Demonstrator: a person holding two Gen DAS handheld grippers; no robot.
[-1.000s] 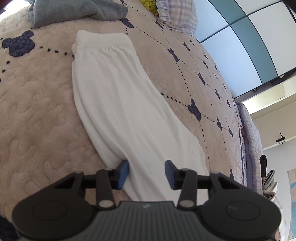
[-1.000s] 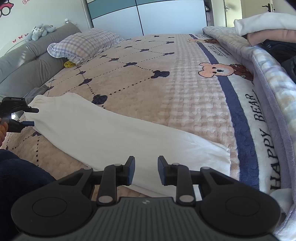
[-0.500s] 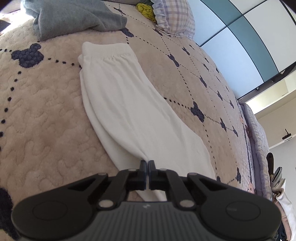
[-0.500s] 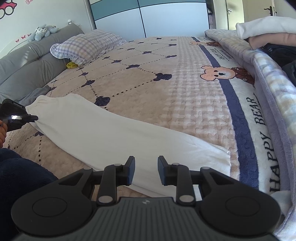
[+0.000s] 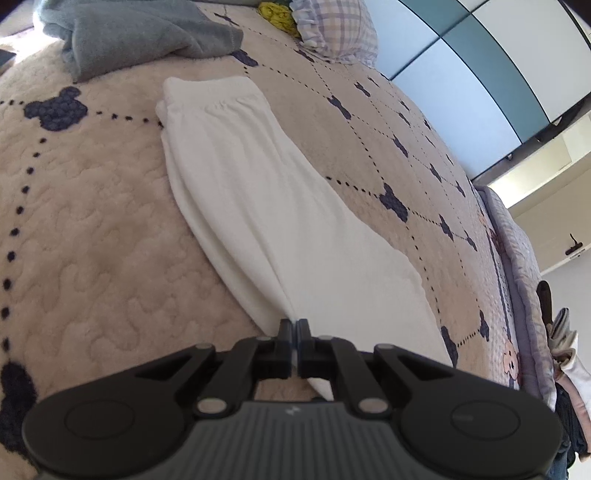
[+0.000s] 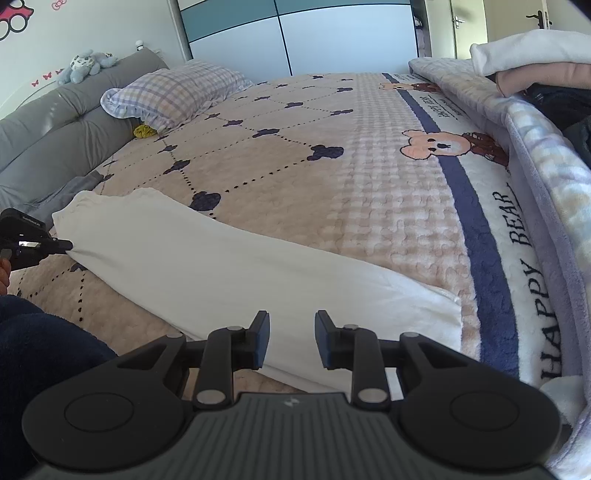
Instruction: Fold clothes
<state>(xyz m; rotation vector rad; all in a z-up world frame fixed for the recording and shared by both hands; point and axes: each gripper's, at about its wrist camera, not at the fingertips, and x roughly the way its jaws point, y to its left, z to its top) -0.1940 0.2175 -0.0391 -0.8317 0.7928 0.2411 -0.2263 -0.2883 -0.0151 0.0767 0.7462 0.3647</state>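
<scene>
White trousers (image 5: 277, 206) lie folded lengthwise on the beige bear-print blanket (image 5: 81, 229), elastic waistband at the far end in the left wrist view. My left gripper (image 5: 294, 328) is shut, pinching the near edge of the fabric, which rises into a small ridge at the pads. The right wrist view shows the same trousers (image 6: 221, 269) stretched left to right, with the left gripper (image 6: 64, 246) gripping their left end. My right gripper (image 6: 290, 332) stands open low over the near edge towards the hem end, white fabric showing between its fingers and not pressed.
A grey garment (image 5: 140, 33) lies beyond the waistband. A plaid pillow (image 6: 173, 92) and a yellow item (image 6: 144, 131) sit by the grey headboard (image 6: 55, 125). Stacked clothes (image 6: 535, 55) rest on the lilac quilt at right. A dark-clothed limb (image 6: 37, 350) is at lower left.
My left gripper's jaws closed from wide apart onto the trousers' near edge, and its view rolled slightly. The right gripper has kept still and open.
</scene>
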